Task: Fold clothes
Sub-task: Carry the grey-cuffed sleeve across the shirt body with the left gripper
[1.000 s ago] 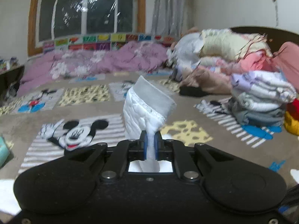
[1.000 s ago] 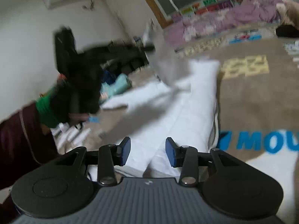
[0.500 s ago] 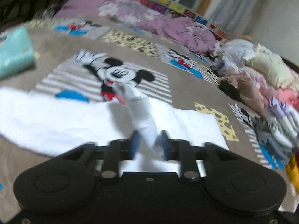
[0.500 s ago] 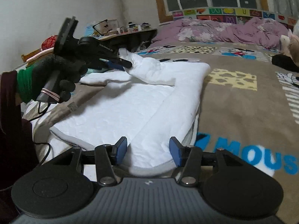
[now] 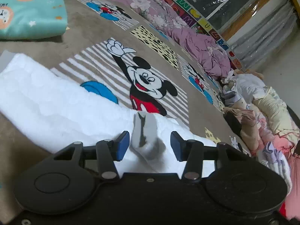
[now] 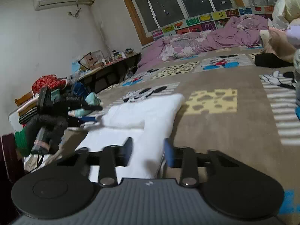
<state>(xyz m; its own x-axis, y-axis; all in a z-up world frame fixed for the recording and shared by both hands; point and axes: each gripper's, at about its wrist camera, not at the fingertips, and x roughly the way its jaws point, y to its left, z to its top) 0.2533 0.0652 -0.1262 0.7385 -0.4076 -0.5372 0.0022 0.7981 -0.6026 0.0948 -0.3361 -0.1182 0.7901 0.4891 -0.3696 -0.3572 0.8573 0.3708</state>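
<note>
A white quilted garment [image 5: 56, 101] lies on the brown Mickey Mouse blanket [image 5: 105, 63]. In the left wrist view its grey cuff [image 5: 146, 136] rests loose between the blue pads. My left gripper [image 5: 150, 146] is open just above it. In the right wrist view the same garment [image 6: 142, 116] lies partly folded, with a doubled layer at the far end. My right gripper [image 6: 148, 151] is open, low over its near part. The left gripper [image 6: 56, 105], held in a gloved hand, shows at the garment's left edge.
A folded teal garment [image 5: 30, 13] lies far left. A purple duvet [image 5: 187, 33] runs under the window. Heaped clothes [image 5: 262, 112] fill the right side. A low dark table [image 6: 110, 65] with small items and a clothes pile [image 6: 48, 82] stand at the left wall.
My left gripper brought the lifted cuff down onto the garment, then opened and released it. The right gripper stayed open and shifted a little over the garment's near edge.
</note>
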